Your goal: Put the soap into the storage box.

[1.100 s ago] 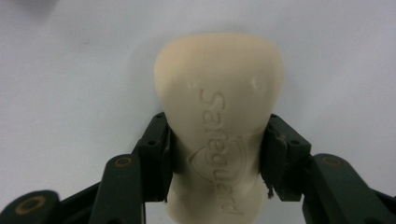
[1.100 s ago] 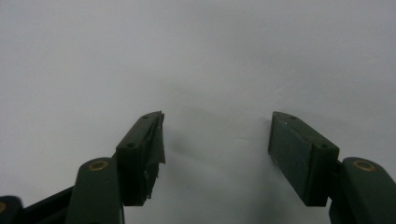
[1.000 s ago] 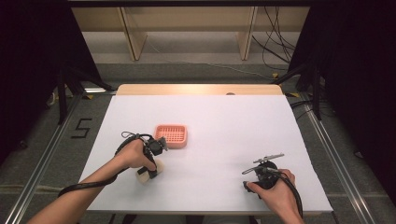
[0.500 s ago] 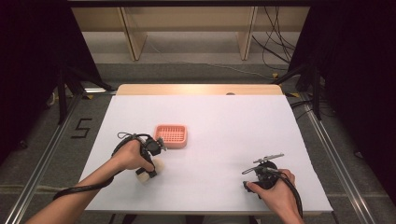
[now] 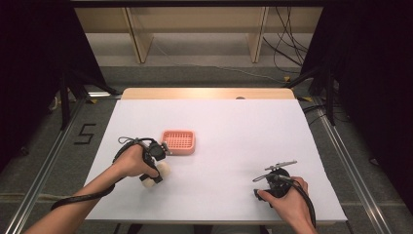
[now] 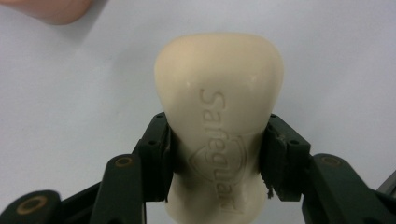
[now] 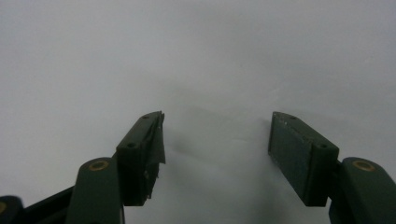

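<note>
1. On the table (image 5: 219, 126), covered in white, a person works with a gripper in each hand, forearms coming in from the near edge.
2. At the near left, the left gripper (image 6: 217, 154) is clamped on a cream soap (image 6: 219, 107), its jaws pressing the bar's narrower waist from both sides.
3. From above, the soap (image 5: 157, 174) sits low at the sheet, tucked under the left hand (image 5: 132, 162); whether it touches the table I cannot tell.
4. "Safeguard" is embossed along the bar's face in the left gripper view.
5. Just beyond that hand lies a pink tray (image 5: 178, 142), ribbed inside, flat on the sheet and close to the gripper.
6. Over at the near right, the right gripper (image 7: 217, 144) has its jaws spread wide, nothing between them but white surface.
7. The right hand (image 5: 287, 200) holds it well apart from the tray and soap.
</note>
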